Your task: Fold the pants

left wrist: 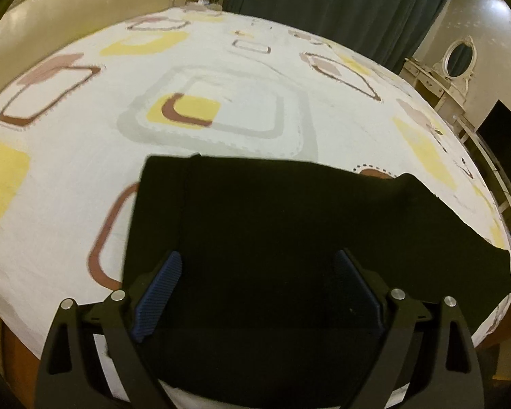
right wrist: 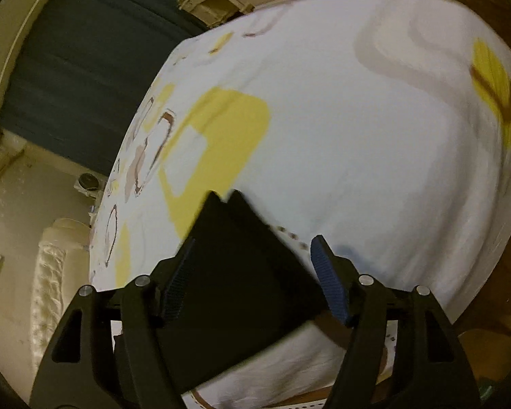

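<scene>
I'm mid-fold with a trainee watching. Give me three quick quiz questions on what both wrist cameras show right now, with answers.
1. True or false: the left gripper is clamped on the black pants.
2. What do the pants lie on? A) bare wooden floor B) patterned bedsheet C) sofa cushion
3. In the right wrist view, what sits between the jaws of the right gripper?

Key:
1. False; the jaws stand wide apart over the fabric, not pinching it.
2. B, the white patterned bedsheet with yellow and brown shapes.
3. A pointed corner of the pants, with the jaws open on either side.
</scene>
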The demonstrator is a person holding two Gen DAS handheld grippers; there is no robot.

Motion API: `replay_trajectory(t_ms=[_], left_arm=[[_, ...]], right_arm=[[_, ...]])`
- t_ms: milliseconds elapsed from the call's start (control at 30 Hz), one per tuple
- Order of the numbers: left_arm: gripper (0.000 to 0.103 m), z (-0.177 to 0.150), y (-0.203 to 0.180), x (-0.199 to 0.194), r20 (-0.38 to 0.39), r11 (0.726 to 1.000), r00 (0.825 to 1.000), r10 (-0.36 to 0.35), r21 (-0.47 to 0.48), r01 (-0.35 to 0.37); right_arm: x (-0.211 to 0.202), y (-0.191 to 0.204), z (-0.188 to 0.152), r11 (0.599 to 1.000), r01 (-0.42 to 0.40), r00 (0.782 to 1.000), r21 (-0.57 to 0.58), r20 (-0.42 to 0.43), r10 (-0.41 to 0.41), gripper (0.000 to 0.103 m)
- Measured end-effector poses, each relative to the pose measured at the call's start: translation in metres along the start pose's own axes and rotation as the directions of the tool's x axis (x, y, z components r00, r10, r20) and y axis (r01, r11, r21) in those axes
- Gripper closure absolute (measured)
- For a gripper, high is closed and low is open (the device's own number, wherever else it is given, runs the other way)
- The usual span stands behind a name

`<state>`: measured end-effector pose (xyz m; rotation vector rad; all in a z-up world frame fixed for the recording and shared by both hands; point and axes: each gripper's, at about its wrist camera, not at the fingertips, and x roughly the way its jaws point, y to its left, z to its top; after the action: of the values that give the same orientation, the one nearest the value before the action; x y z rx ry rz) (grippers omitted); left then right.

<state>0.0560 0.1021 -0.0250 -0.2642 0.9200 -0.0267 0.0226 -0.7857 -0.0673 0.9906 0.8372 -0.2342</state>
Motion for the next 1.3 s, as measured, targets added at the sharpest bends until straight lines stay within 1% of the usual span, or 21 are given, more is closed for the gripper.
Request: replay_trajectory(t_ms=[33, 67, 133, 167, 233, 300, 400, 433, 500, 533, 600, 633, 700, 733, 900, 933, 1000, 1067, 1133, 1200, 1300], left_arm=[[0.013, 0.001, 0.001, -0.002, 0.006, 1.000, 1.000, 0.000, 0.000, 0.000], [0.013, 0.001, 0.002, -0.004, 0.011, 1.000, 1.000, -0.003, -0.004, 0.003], [0.013, 0.001, 0.006, -0.004, 0.004, 1.000, 1.000, -0.007, -0.023, 0.008], [0.013, 0.001, 0.009, -0.003, -0.003, 0.999, 1.000, -0.010, -0.037, 0.010], [0.013, 0.002, 0.014, 0.000, -0.015, 0.998, 1.000, -0.013, -0.066, 0.012], [0.013, 0.003, 0.019, 0.003, -0.025, 0.995, 0.999, -0.024, -0.098, 0.021], [0.013, 0.003, 0.026, 0.005, -0.031, 0.991, 0.999, -0.032, -0.131, 0.028], [0.013, 0.003, 0.027, 0.005, -0.032, 0.990, 0.999, -0.034, -0.138, 0.029], [0.013, 0.003, 0.027, 0.005, -0.034, 0.990, 0.999, -0.035, -0.139, 0.030], [0.013, 0.002, 0.027, 0.005, -0.035, 0.990, 0.999, -0.034, -0.137, 0.029], [0.013, 0.002, 0.026, 0.005, -0.036, 0.991, 0.999, -0.030, -0.131, 0.025], [0.013, 0.002, 0.026, 0.006, -0.036, 0.991, 0.999, -0.027, -0.129, 0.022], [0.013, 0.002, 0.025, 0.006, -0.037, 0.992, 0.999, -0.022, -0.123, 0.017], [0.013, 0.002, 0.025, 0.006, -0.038, 0.992, 0.999, -0.020, -0.122, 0.016], [0.013, 0.001, 0.025, 0.007, -0.037, 0.992, 0.999, -0.017, -0.122, 0.012], [0.013, 0.001, 0.026, 0.007, -0.038, 0.992, 0.999, -0.018, -0.122, 0.013], [0.013, 0.001, 0.026, 0.007, -0.038, 0.992, 0.999, -0.018, -0.123, 0.014], [0.013, 0.001, 0.025, 0.007, -0.039, 0.992, 0.999, -0.019, -0.124, 0.014], [0.013, 0.001, 0.026, 0.007, -0.037, 0.992, 0.999, -0.021, -0.124, 0.016], [0.013, 0.002, 0.026, 0.007, -0.037, 0.992, 0.999, -0.024, -0.125, 0.019], [0.013, 0.002, 0.027, 0.007, -0.036, 0.992, 0.999, -0.027, -0.128, 0.022]], right_arm=[[0.004, -0.001, -0.003, 1.000, 0.010, 1.000, 0.003, -0.005, -0.010, 0.035], [0.011, -0.002, -0.004, 1.000, 0.000, 1.000, 0.008, -0.017, 0.000, 0.035], [0.021, -0.005, -0.011, 0.998, -0.060, 0.997, 0.024, -0.039, 0.061, 0.035], [0.019, -0.010, -0.011, 0.997, -0.074, 0.996, 0.025, -0.045, 0.075, 0.033], [0.025, -0.006, -0.014, 0.997, -0.081, 0.995, 0.015, -0.056, 0.082, 0.034], [0.028, -0.002, -0.015, 0.997, -0.077, 0.994, 0.007, -0.079, 0.078, 0.041], [0.037, 0.012, -0.020, 0.997, -0.069, 0.989, -0.035, -0.133, 0.063, 0.046], [0.036, 0.017, -0.023, 0.998, -0.050, 0.990, -0.049, -0.134, 0.043, 0.050], [0.038, 0.022, -0.026, 0.998, -0.023, 0.991, -0.060, -0.135, 0.015, 0.079], [0.041, 0.023, -0.027, 0.999, -0.028, 0.989, -0.046, -0.148, 0.021, 0.080], [0.041, 0.028, -0.031, 0.999, -0.006, 0.991, -0.045, -0.132, 0.000, 0.083], [0.040, 0.032, -0.032, 0.999, -0.017, 0.992, -0.043, -0.123, 0.012, 0.083], [0.033, 0.041, -0.034, 0.998, -0.055, 0.994, -0.035, -0.096, 0.052, 0.083], [0.029, 0.049, -0.035, 0.996, -0.090, 0.993, -0.029, -0.081, 0.087, 0.083], [0.009, 0.100, -0.043, 0.976, -0.204, 0.978, -0.081, -0.058, 0.200, 0.083], [0.003, 0.118, -0.047, 0.967, -0.230, 0.973, -0.108, -0.056, 0.225, 0.083], [-0.006, 0.139, -0.051, 0.954, -0.264, 0.964, -0.145, -0.058, 0.258, 0.083], [-0.014, 0.174, -0.060, 0.931, -0.306, 0.952, -0.199, -0.073, 0.297, 0.083], [-0.018, 0.199, -0.071, 0.912, -0.335, 0.942, -0.236, -0.088, 0.323, 0.083], [-0.019, 0.228, -0.090, 0.885, -0.370, 0.929, -0.284, -0.120, 0.350, 0.083], [-0.012, 0.257, -0.120, 0.856, -0.391, 0.920, -0.339, -0.171, 0.352, 0.083]])
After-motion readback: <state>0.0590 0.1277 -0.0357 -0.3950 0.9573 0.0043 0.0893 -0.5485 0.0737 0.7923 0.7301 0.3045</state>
